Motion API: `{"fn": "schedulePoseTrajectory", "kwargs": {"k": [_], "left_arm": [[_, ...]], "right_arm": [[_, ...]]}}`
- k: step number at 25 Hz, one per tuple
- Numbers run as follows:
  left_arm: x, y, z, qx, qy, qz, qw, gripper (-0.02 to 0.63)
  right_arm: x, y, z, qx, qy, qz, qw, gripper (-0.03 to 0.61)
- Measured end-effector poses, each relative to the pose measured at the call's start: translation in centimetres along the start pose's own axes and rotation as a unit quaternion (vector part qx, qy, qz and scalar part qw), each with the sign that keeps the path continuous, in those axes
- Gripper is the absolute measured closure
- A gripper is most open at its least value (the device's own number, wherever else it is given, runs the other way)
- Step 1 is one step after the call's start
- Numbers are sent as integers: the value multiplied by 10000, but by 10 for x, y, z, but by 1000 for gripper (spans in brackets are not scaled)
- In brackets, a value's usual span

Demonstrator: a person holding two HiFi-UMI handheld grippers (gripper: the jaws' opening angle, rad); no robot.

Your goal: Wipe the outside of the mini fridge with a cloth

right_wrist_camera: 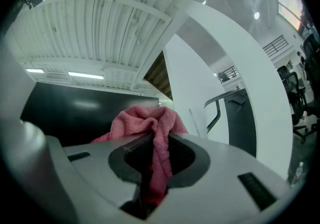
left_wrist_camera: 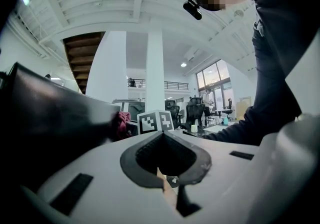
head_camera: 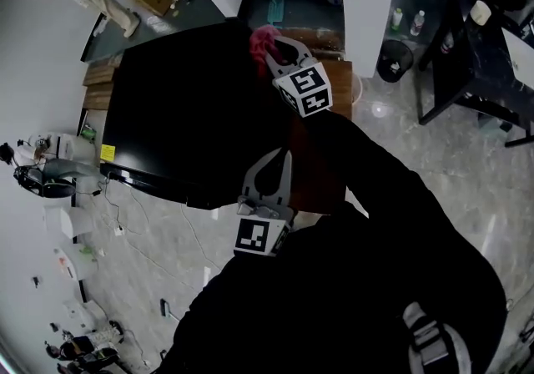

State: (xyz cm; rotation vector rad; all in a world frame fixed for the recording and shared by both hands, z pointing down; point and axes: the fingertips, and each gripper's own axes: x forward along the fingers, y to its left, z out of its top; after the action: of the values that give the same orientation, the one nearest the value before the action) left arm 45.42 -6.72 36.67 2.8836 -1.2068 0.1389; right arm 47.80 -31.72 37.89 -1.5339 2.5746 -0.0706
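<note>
Mini fridge (head_camera: 183,122), a glossy black box, fills the middle of the head view, and the pink cloth (head_camera: 260,42) sits at the far edge of its top, pinched in the right claw (head_camera: 271,53). The right gripper view shows that claw clamped on a narrow fold of the cloth (right_wrist_camera: 150,123), with the rest bunched loosely ahead of the tips and the fridge's dark surface (right_wrist_camera: 75,113) just behind it. Whether the wad actually presses on the surface, I cannot tell. The left claw (head_camera: 282,159) hangs near the front right of the fridge, closed with nothing between its jaws, as the left gripper view (left_wrist_camera: 167,183) confirms. The main risk, as I judge it, is the thin grip: a firm drag across the top could pull the fold free, or the bunched wad could roll so that the hard claw tips scrape the shiny finish. Only the head view shows how much of the top there is to wipe, and where the two claws stand relative to each other. Only the left gripper view shows the fridge (left_wrist_camera: 45,118) side-on, with the cloth (left_wrist_camera: 122,123) peeking over its edge.
</note>
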Motion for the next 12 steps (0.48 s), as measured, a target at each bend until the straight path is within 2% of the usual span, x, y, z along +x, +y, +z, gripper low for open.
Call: {"fn": "schedulePoseTrajectory", "kwargs": {"k": [4,8,12], "left_arm": [[-7,-4,3,-66,-140,-149,9998,607],[-22,-16,6,-191,-402,-584,9973,607],[-36,-17,-12,-354,-384,-759,9957,607]], "right_arm": [[-15,0,10,-53,-152,30,9999,512],[-76,21,25,-55,-538,58,9985,512],[-134,48,9,-104,-418,157,9990,512]]}}
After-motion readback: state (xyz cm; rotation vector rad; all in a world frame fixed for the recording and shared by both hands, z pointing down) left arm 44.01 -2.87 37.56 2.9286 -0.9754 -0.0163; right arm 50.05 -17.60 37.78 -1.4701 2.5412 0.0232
